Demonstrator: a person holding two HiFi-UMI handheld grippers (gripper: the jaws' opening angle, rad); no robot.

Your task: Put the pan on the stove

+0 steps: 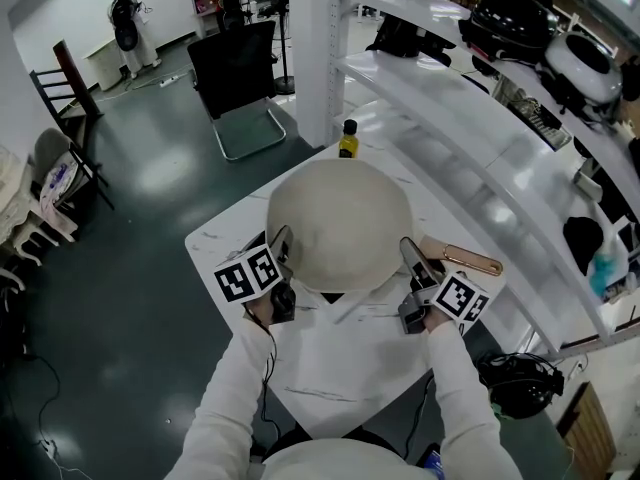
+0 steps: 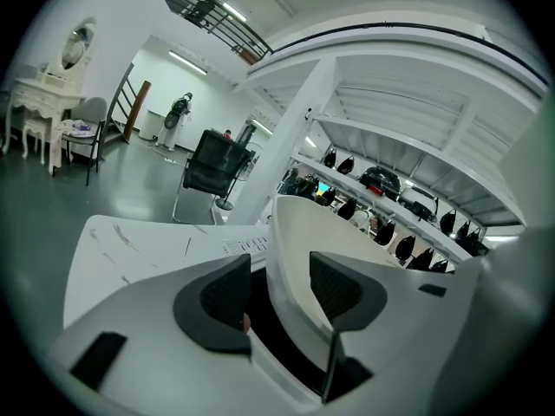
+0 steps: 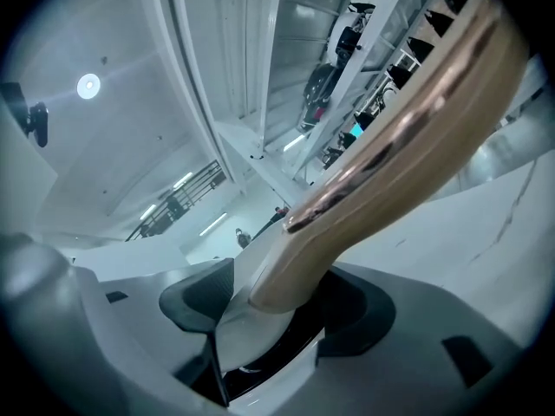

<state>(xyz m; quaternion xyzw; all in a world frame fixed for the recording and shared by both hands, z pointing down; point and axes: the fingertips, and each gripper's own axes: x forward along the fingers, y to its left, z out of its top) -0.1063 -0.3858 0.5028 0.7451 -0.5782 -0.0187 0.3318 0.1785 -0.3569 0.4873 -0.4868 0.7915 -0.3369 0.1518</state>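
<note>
A cream round pan (image 1: 340, 223) sits on the white table (image 1: 225, 240), its copper-and-wood handle (image 1: 470, 260) pointing right. My left gripper (image 1: 281, 258) is at the pan's left rim. In the left gripper view the cream wall (image 2: 299, 232) stands between the jaws of this gripper (image 2: 282, 289), with a dark gap beside the left pad (image 2: 225, 297), so it is open. My right gripper (image 1: 414, 266) is at the handle's root. In the right gripper view the handle (image 3: 390, 146) passes between that gripper's (image 3: 269, 306) spread jaws, clear of the left pad (image 3: 204, 302). Faint printed markings (image 2: 238, 245) show on the white surface beside the pan.
A dark bottle with a yellow cap (image 1: 347, 140) stands at the table's far edge. White shelves (image 1: 480, 138) with black and white cookers run along the right. A black chair (image 1: 235, 73) stands beyond the table, and a black bag (image 1: 520, 383) lies on the floor at right.
</note>
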